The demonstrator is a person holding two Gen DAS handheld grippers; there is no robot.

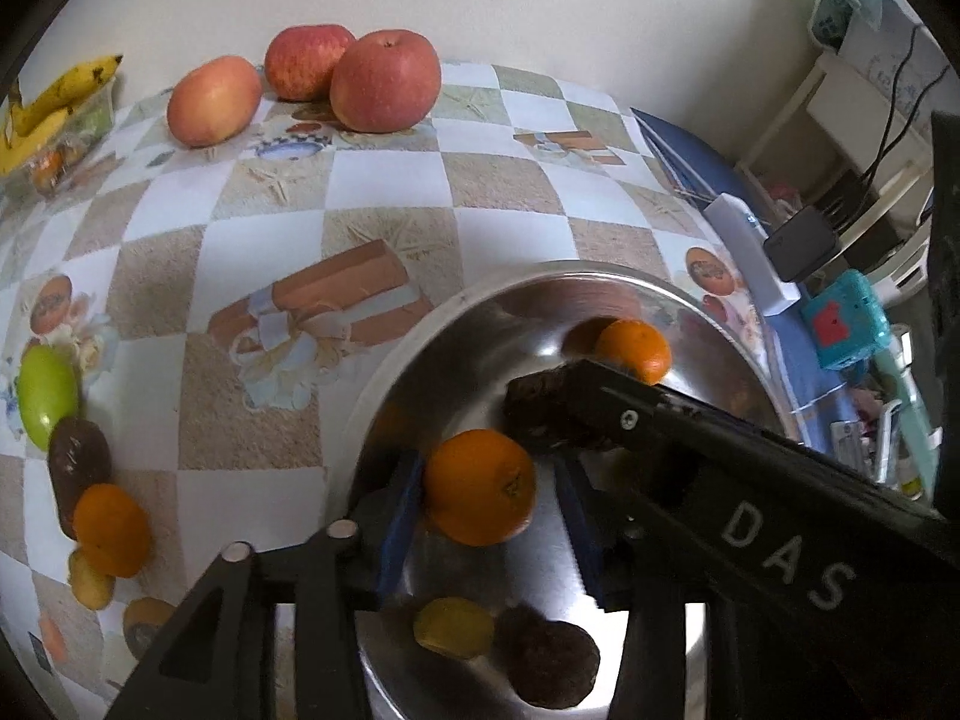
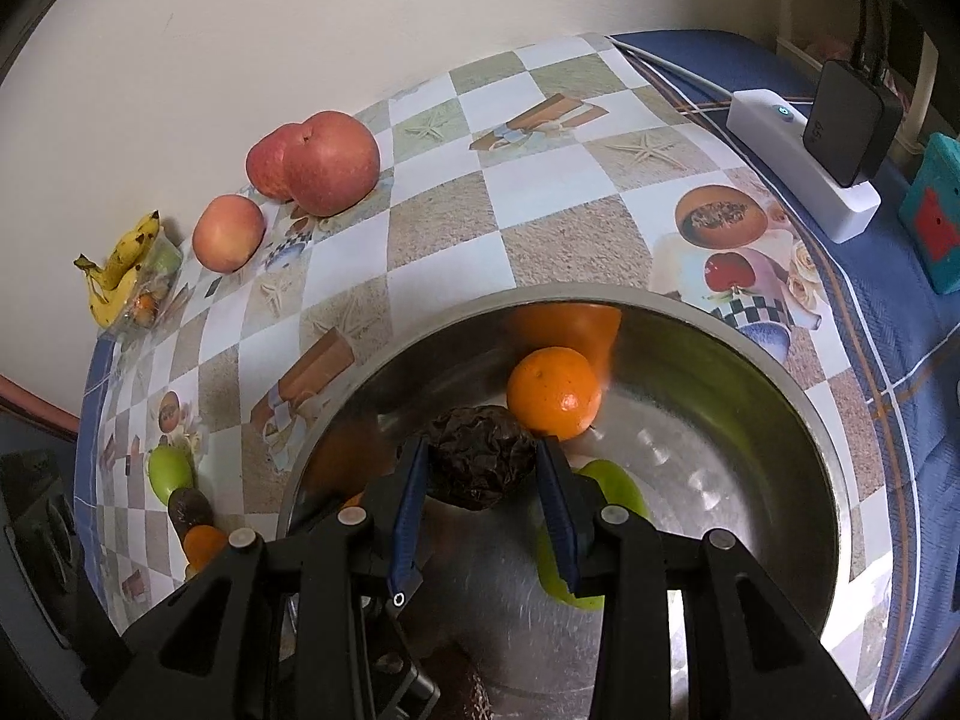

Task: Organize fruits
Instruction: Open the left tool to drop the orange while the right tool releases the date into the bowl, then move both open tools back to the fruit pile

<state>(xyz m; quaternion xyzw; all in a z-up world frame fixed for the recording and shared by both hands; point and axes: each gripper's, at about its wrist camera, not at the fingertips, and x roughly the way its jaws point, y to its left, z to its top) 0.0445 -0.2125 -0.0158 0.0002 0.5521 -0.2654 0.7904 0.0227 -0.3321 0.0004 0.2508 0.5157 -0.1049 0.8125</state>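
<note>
A steel bowl [image 1: 456,312] [image 2: 798,396] stands on the checkered tablecloth. My left gripper [image 1: 486,516] is over the bowl, shut on an orange [image 1: 480,486]. My right gripper [image 2: 480,480] is shut on a dark wrinkled passion fruit [image 2: 480,462] above the bowl; it crosses the left wrist view as a black arm [image 1: 720,480]. Another orange [image 1: 636,351] [image 2: 552,393] lies in the bowl, with a green fruit [image 2: 612,486], a yellow fruit [image 1: 453,627] and a dark fruit [image 1: 549,660].
Three red apples [image 1: 384,81] [image 2: 330,162] and bananas [image 1: 42,108] [image 2: 120,270] sit at the far edge by the wall. A green fruit [image 1: 48,402], a dark fruit [image 1: 78,462] and an orange [image 1: 111,531] lie left of the bowl. A white power strip [image 2: 804,162] lies right.
</note>
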